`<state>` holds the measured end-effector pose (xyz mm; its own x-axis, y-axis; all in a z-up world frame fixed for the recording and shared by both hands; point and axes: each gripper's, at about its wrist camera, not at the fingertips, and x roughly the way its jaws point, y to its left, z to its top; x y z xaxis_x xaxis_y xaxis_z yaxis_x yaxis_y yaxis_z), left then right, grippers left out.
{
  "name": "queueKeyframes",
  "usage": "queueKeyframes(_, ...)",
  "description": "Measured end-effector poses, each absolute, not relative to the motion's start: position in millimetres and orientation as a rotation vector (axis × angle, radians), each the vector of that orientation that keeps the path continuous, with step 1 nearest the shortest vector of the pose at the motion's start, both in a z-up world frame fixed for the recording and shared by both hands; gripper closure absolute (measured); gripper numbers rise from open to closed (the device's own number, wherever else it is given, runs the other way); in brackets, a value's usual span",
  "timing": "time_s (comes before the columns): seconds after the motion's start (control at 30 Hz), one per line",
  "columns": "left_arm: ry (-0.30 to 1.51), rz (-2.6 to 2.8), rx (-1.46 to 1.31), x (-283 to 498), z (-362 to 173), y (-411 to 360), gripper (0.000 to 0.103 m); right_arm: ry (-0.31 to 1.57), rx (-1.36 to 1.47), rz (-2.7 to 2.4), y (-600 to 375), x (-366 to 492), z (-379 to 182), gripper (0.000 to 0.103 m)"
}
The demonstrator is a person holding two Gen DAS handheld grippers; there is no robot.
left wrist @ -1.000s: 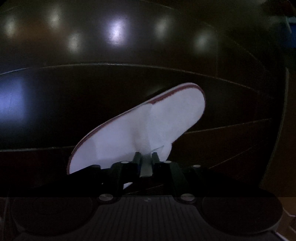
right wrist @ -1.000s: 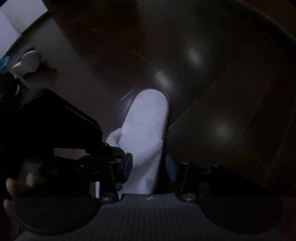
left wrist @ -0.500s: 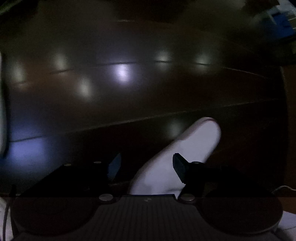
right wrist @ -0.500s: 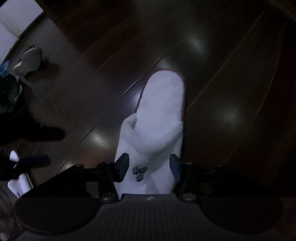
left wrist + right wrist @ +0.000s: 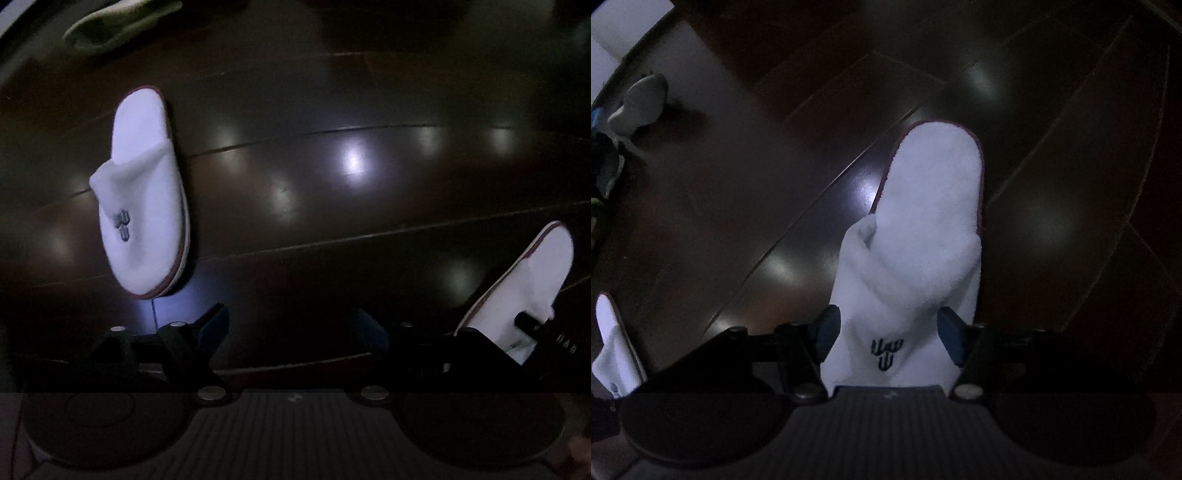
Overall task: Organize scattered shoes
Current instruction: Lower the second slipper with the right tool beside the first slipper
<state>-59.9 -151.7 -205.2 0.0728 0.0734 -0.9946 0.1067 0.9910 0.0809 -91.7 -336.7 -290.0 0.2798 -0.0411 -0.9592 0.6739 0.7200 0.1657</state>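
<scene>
- Presently, left gripper (image 5: 291, 328): held over the dark wooden floor (image 5: 369, 92), jaws spread wide, nothing between them.
- Right gripper (image 5: 888, 336): jaws apart and set to either side of the toe end of a white slipper (image 5: 923, 229). The pads stand at its edges, and no squeeze on the fabric can be made out.
- That white slipper: laid flat on the floor, sole down, heel pointing away from the camera, its embroidered mark between the two fingers.
- Second white slipper (image 5: 144, 192): laid flat, sole down, off to the left in the left wrist view and well apart from its mate. Both are trimmed in dark red.
- Grey shoe (image 5: 639, 103): seen lying near the wall, far from both slippers. A further pale shoe (image 5: 118, 26) is seen at the top of the left wrist view; whether they are the same cannot be told.
- Step in hand, as judged: the handling of one slipper of the pair. Open jaws around its toe would suit either a grasp about to be closed or a slipper just set down.
- Pair, as judged: not yet side by side.
- Requirement for pairing: the slippers to be brought together, toes turned the same way. Any grasp is best taken across the soft upper, where the terry can be pinched.
</scene>
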Motion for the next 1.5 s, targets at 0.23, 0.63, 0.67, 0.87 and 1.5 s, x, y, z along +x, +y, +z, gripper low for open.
queueKeyframes(0.23, 1.485, -0.061, 0.197, -66.2, -233.3, -167.1, 0.018, 1.206, 0.622, -0.567, -341.4, -93.1, -299.2, 0.041)
queueKeyframes(0.63, 1.512, -0.077, 0.154, -66.2, -214.5, -152.7, 0.018, 1.235, 0.578, -0.577, -340.5, -77.0, -316.0, 0.054)
queueKeyframes(0.67, 1.511, -0.073, 0.15, -66.0, -210.4, -150.0, 0.018, 1.243, 0.567, -0.574, -340.4, -75.8, -316.2, 0.059)
queueKeyframes(0.87, 1.536, 0.015, 0.106, -69.6, -197.1, -129.0, 0.018, 1.284, 0.493, -0.535, -341.0, -55.9, -315.7, 0.076)
queueKeyframes(1.5, 1.536, 0.151, -0.009, -56.2, -210.0, -80.1, 0.018, 1.255, 0.256, -0.275, -316.3, 19.8, -293.7, 0.083)
